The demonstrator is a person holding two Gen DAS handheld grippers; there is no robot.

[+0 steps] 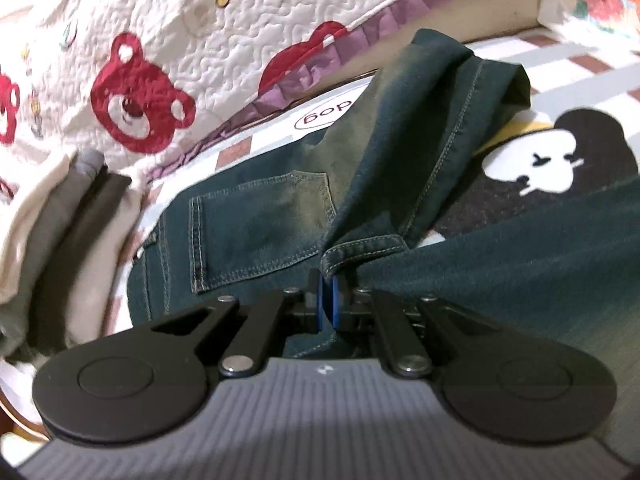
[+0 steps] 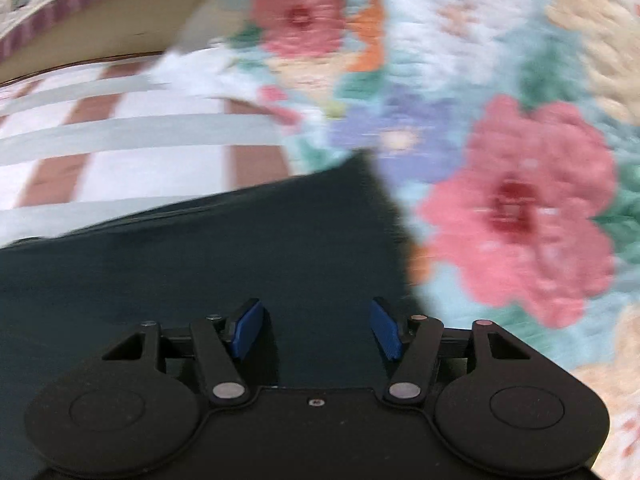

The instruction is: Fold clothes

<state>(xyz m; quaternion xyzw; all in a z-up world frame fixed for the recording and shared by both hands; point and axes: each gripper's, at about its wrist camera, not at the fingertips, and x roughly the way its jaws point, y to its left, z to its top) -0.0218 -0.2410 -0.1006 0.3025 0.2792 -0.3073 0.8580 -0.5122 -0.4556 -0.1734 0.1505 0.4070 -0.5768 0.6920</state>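
Left wrist view: my left gripper (image 1: 328,296) pinches the jeans (image 1: 260,216) by a hem, I judge for folding; right gripper (image 2: 316,330) hangs spread (empty) over denim.

The jeans (image 1: 264,216) are dark teal-blue denim, faded to a yellowish green over the back pocket, with tan stitching along the seams and hem. Under the jeans, the bedsheet (image 1: 568,60) is white with grey stripes and brown squares, and right of the jeans it carries a black-and-white cartoon dog (image 1: 560,160) edged in yellow. Behind the jeans, the quilt (image 1: 180,32) is cream with red bear faces and a purple striped border. Left of the jeans lie cream and olive-grey folded clothes (image 1: 60,232). The blanket (image 2: 500,120) right of the jeans is pale aqua with pink, lilac and orange flowers. Both grippers are black with blue pads (image 2: 248,328).
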